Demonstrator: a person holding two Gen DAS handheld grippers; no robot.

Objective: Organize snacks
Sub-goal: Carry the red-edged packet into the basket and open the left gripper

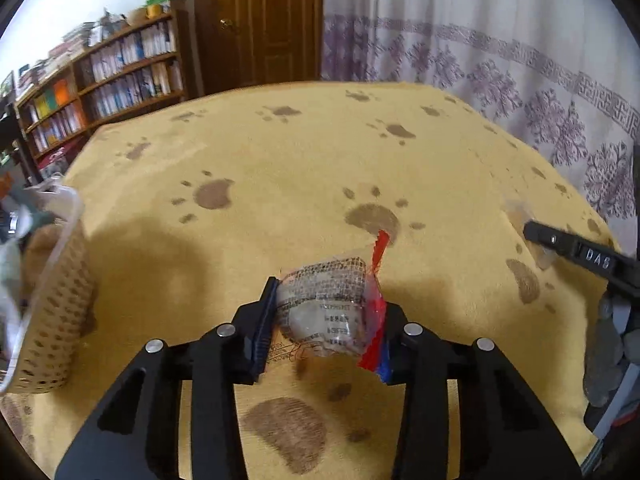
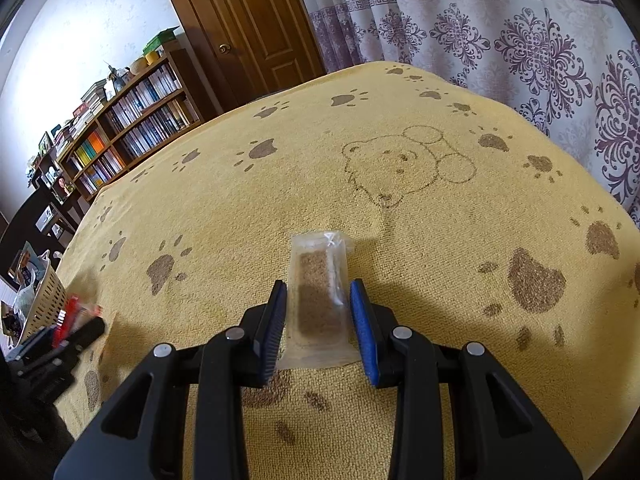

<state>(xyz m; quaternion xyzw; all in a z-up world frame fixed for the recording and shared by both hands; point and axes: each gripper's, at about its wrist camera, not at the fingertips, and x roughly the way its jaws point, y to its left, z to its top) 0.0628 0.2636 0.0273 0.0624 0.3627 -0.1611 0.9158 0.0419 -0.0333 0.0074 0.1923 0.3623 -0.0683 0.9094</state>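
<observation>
A clear-wrapped snack with printed lettering and red and blue edges (image 1: pixel 328 304) is held just above the yellow paw-print cloth (image 1: pixel 280 168), with my left gripper (image 1: pixel 326 324) shut on it. The right wrist view shows this gripper (image 2: pixel 76 332) blurred at the far left beside the basket. A clear packet with a brown bar inside (image 2: pixel 320 296) lies flat on the cloth (image 2: pixel 400 240). My right gripper (image 2: pixel 320 320) is open, one blue-padded finger along each side of that packet. Its black finger (image 1: pixel 580 254) also shows in the left wrist view.
A cream perforated basket (image 1: pixel 56 312) (image 2: pixel 44 292) holding wrapped things stands at the cloth's left edge. Behind are a bookshelf (image 1: pixel 100 80), a wooden door (image 2: pixel 248 20) and a patterned curtain (image 2: pixel 520 40). The cloth drops off at its far and left edges.
</observation>
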